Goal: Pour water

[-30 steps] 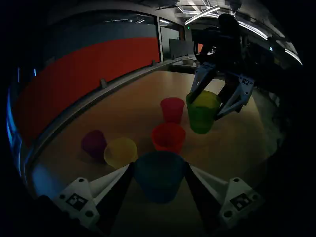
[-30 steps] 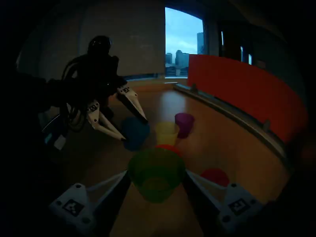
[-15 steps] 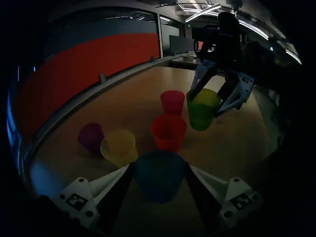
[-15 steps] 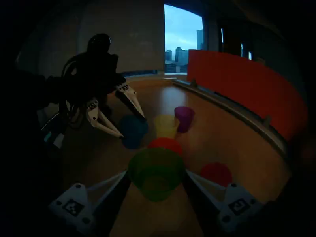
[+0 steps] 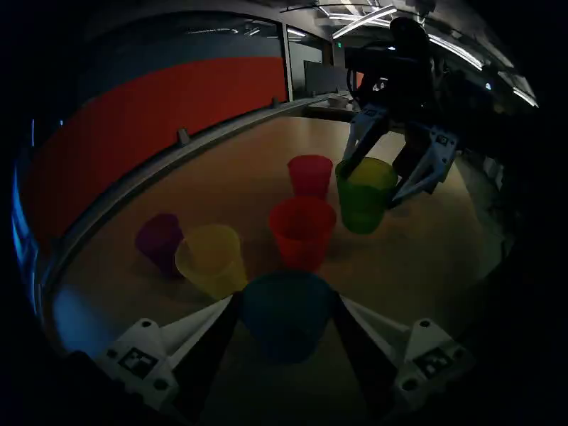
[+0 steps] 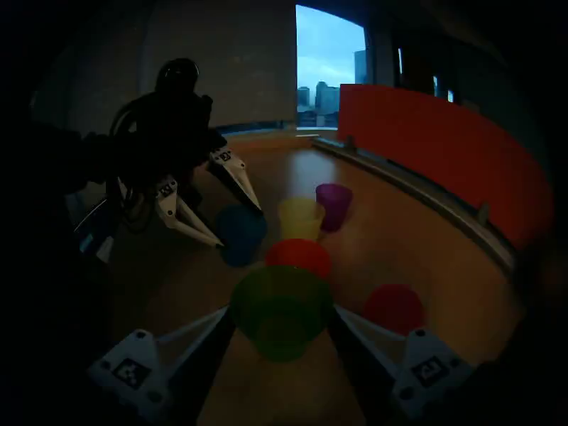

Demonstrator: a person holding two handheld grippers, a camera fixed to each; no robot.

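Note:
In the left gripper view my left gripper (image 5: 287,312) is shut on a blue cup (image 5: 286,312), held upright near the table. Ahead of it stand a red cup (image 5: 303,231), a pink cup (image 5: 310,175), a yellow cup (image 5: 210,258) and a purple cup (image 5: 160,241). My right gripper (image 5: 369,188) holds a green cup (image 5: 363,193) beside the pink cup. In the right gripper view the right gripper (image 6: 282,316) is shut on the green cup (image 6: 281,309), with the red cup (image 6: 299,255) just beyond it. The left gripper (image 6: 240,231) grips the blue cup (image 6: 241,233) farther off.
The cups stand on a wooden table (image 5: 234,177) with a raised rail (image 5: 163,167) and a red partition (image 5: 156,121) along one side. A person's dark figure (image 6: 167,121) is behind the left gripper. The pink cup (image 6: 394,307) sits at the right gripper's right finger.
Both grippers have drifted closer to the standing cups, which now look larger and nearer. The green and blue cups stay gripped and upright.

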